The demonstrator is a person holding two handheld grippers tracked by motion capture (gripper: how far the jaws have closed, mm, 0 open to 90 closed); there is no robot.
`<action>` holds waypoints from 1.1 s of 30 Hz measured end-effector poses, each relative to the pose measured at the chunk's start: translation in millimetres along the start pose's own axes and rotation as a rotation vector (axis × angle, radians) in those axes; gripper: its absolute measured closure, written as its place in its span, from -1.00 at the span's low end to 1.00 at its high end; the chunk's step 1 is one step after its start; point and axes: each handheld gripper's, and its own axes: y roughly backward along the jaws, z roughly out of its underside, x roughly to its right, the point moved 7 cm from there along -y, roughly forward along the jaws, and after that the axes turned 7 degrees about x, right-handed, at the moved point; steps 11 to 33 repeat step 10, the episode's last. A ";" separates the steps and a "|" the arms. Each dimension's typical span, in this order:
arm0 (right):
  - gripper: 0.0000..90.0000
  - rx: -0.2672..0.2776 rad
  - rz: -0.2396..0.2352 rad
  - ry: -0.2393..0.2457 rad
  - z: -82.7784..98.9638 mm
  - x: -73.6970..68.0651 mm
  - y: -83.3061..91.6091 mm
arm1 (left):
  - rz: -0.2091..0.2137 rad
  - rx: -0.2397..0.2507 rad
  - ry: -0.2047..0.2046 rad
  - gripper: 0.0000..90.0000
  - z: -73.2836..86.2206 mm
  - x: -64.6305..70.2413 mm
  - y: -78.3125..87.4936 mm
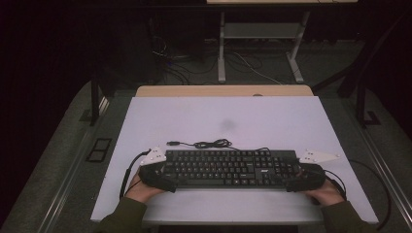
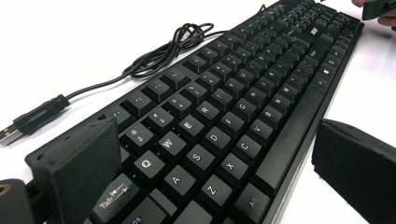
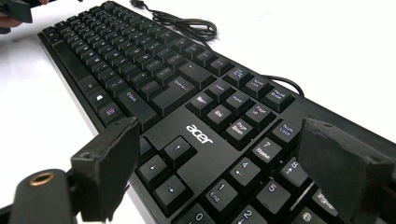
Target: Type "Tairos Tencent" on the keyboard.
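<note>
A black Acer keyboard lies flat near the front of the white table top. Its cable is bunched behind it, with the USB plug loose on the table. My left gripper is at the keyboard's left end. In the left gripper view it is open, jaws straddling the keyboard front to back, with a gap at the front edge. My right gripper is at the right end. In the right gripper view it stands open across the number pad of the keyboard.
A wooden table edge runs behind the white top. A white desk frame and floor cables stand farther back. A faint grey smudge marks the top. Bare white surface lies behind the coiled cable.
</note>
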 end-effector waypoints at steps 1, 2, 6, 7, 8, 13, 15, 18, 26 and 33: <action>-0.70 0.001 0.000 -0.001 -0.1 -0.2 0.0 | 0.002 0.001 -0.001 -0.99 -0.3 0.3 0.1; -0.70 0.000 0.000 -0.001 -0.1 -0.2 0.0 | 0.002 0.003 0.000 -0.99 -0.7 0.6 0.2; -0.70 -0.002 -0.004 0.007 0.1 -0.6 -0.5 | 0.005 0.005 -0.002 -0.99 -1.4 0.2 0.8; -0.70 -0.002 -0.005 0.007 0.1 -0.7 -0.5 | 0.005 0.004 -0.001 -0.99 -1.3 0.1 0.7; -0.70 -0.001 -0.005 0.005 -0.2 -0.9 -0.3 | 0.004 0.003 -0.005 -0.99 -1.4 -0.1 0.7; -0.70 0.004 -0.004 0.005 -0.8 -0.4 0.0 | 0.004 0.004 -0.002 -0.99 -1.9 0.5 0.6; -0.70 0.004 -0.004 0.005 -0.8 -0.4 0.0 | 0.004 0.004 -0.002 -0.99 -1.9 0.5 0.6; -0.70 0.004 -0.004 0.005 -0.8 -0.4 0.0 | 0.004 0.004 -0.002 -0.99 -1.9 0.5 0.6; -0.70 0.004 -0.004 0.005 -0.8 -0.4 0.0 | 0.004 0.004 -0.002 -0.99 -1.9 0.5 0.6; -0.70 0.004 -0.004 0.005 -0.8 -0.4 0.0 | 0.004 0.004 -0.002 -0.99 -1.9 0.5 0.6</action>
